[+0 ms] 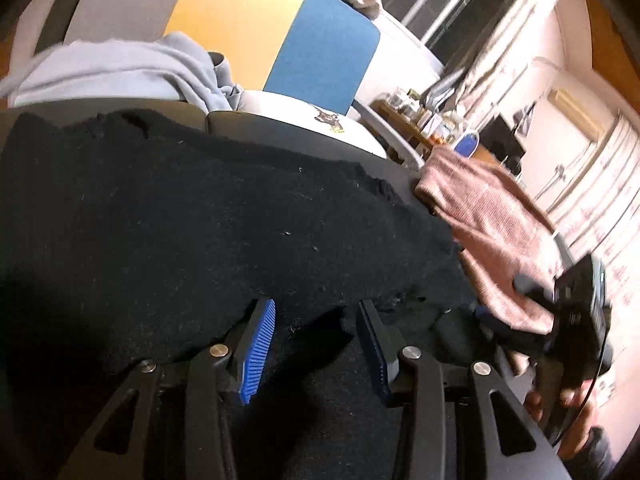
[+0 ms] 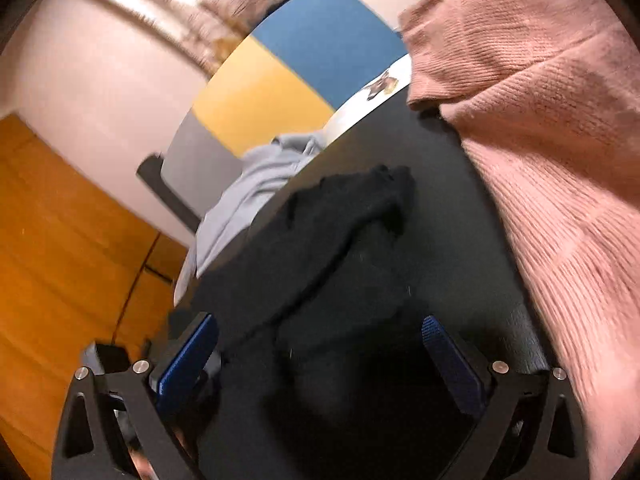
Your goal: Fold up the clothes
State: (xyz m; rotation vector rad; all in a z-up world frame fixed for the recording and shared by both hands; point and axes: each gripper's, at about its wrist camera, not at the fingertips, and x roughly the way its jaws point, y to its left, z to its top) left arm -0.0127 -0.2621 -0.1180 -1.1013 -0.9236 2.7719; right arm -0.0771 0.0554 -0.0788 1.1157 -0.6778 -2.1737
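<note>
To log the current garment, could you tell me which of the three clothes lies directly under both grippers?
The black garment, spread on the dark table; the pink knit lies beside it, the grey one behind.

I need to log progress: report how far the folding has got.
Done: the pink knit looks folded, set aside. In hand: the black garment lies rumpled on the dark table, both grippers' jaws open over it. Left: the grey hoodie, unfolded.
</note>
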